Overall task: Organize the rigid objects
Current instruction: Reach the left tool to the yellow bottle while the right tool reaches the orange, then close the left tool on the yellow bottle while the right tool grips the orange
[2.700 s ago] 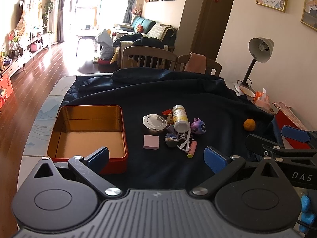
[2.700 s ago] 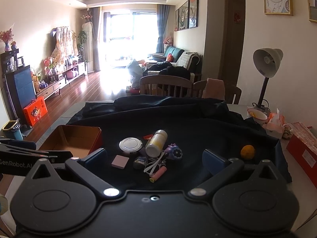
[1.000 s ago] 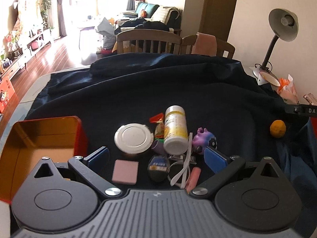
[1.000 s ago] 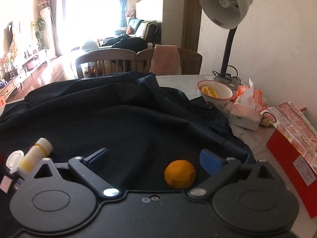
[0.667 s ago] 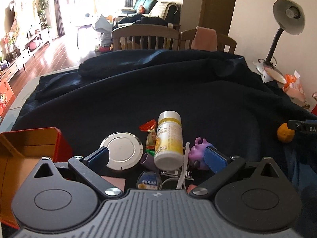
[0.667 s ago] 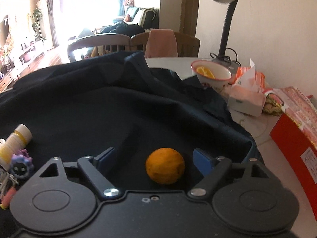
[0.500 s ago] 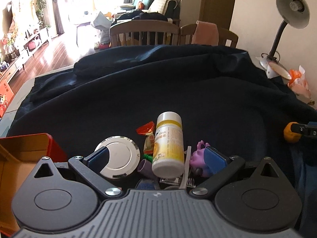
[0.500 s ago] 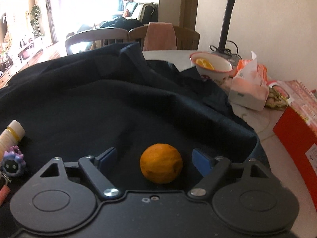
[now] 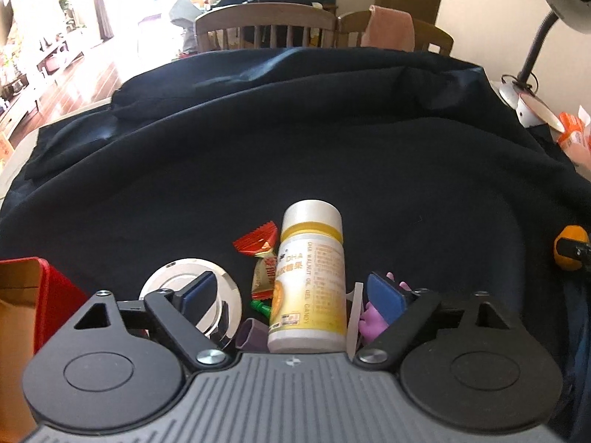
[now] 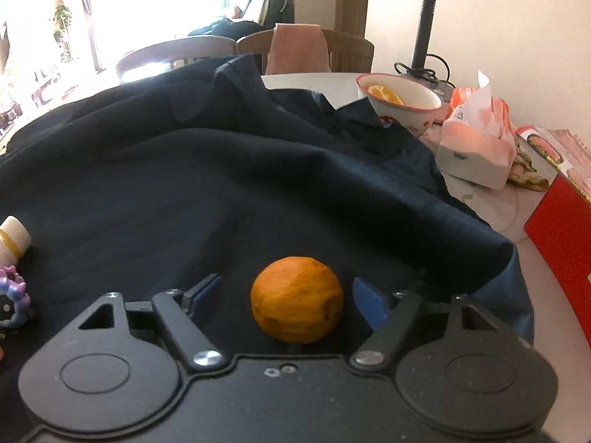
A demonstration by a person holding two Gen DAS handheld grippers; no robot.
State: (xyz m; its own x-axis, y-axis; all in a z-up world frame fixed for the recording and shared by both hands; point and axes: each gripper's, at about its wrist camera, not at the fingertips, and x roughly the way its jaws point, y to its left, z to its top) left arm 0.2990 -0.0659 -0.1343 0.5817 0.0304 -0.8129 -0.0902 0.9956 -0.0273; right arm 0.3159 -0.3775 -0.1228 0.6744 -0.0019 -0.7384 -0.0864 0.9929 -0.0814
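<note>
In the left wrist view a white and yellow pill bottle (image 9: pixel 309 277) lies on the dark cloth between the open jaws of my left gripper (image 9: pixel 291 293), not touched by the pads. A round silver tin (image 9: pixel 192 291), a red candy wrapper (image 9: pixel 258 241) and a purple toy (image 9: pixel 373 317) lie beside it. The red and gold tin box (image 9: pixel 22 295) is at the left edge. In the right wrist view an orange (image 10: pixel 297 304) sits between the open jaws of my right gripper (image 10: pixel 288 295), with gaps on both sides.
The dark cloth (image 10: pixel 184 184) covers the table. A bowl with orange slices (image 10: pixel 399 101), a tissue pack (image 10: pixel 476 147), a lamp stem (image 10: pixel 424 18) and a red carton (image 10: pixel 561 229) stand at the right. Chairs (image 9: pixel 266 26) stand behind the table.
Both grippers moved forward and down. The bottle now lies between the left jaws and the orange between the right jaws. The right jaws have narrowed slightly around the orange.
</note>
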